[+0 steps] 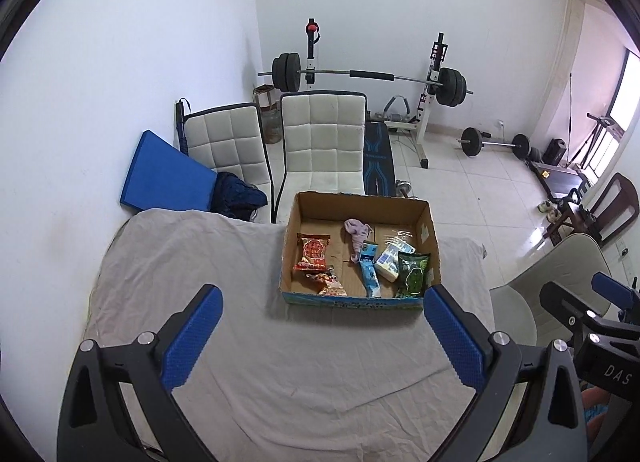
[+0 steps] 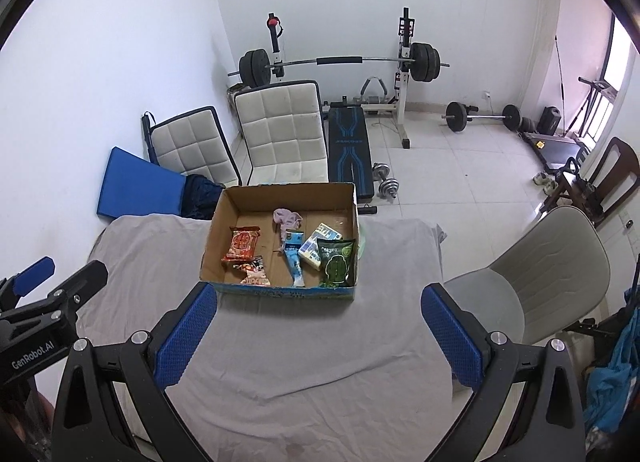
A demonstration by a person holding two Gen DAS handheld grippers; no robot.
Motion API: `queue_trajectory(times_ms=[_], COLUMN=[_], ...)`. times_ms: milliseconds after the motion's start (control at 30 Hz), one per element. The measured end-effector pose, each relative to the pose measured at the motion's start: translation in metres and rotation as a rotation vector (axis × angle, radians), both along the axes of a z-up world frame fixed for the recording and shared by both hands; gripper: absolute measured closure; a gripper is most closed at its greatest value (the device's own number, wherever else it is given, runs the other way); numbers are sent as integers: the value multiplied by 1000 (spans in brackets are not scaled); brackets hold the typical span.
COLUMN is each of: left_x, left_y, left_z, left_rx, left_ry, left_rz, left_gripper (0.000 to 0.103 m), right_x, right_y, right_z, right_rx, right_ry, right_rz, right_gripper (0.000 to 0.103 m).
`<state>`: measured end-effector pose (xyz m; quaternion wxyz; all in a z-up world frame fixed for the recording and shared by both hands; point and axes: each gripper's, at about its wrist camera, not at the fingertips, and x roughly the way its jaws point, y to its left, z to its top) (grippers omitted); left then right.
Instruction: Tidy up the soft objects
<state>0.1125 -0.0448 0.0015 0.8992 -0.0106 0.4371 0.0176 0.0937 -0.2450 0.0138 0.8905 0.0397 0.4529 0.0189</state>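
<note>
An open cardboard box point(image 1: 430, 222) point(image 2: 212, 230) stands on a table under a grey cloth point(image 1: 224, 270) point(image 2: 312, 350). Inside lie two red snack packs point(image 1: 314, 252) point(image 2: 242, 244), a pink cloth point(image 1: 356, 230) point(image 2: 286, 218), a light-blue pouch point(image 1: 369, 272) point(image 2: 294, 260), a white-blue tissue pack point(image 1: 390, 260) point(image 2: 314, 248) and a green bag point(image 1: 412, 270) point(image 2: 338, 262). My left gripper point(image 1: 322, 336) is open and empty, held above the cloth in front of the box. My right gripper point(image 2: 320, 336) is open and empty, also short of the box.
Two white padded chairs point(image 1: 324, 142) point(image 2: 280, 134) stand behind the table, with a blue mat point(image 1: 164, 174) against the wall. A barbell rack point(image 1: 368, 76), a bench and dumbbells stand beyond. A beige chair point(image 2: 552, 274) is at the table's right.
</note>
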Motion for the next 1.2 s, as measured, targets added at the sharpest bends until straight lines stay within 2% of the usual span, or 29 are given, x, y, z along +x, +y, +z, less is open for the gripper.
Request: queue_trajectory(times_ms=[1200], left_x=[-1], left_y=[0], left_z=[6], left_rx=[12], left_ry=[-8], left_rz=[3], left_gripper=[0], right_x=[-3], right_y=[4], right_z=[11], right_rx=[-33], right_ry=[-26], right_rz=[1], right_gripper=[0])
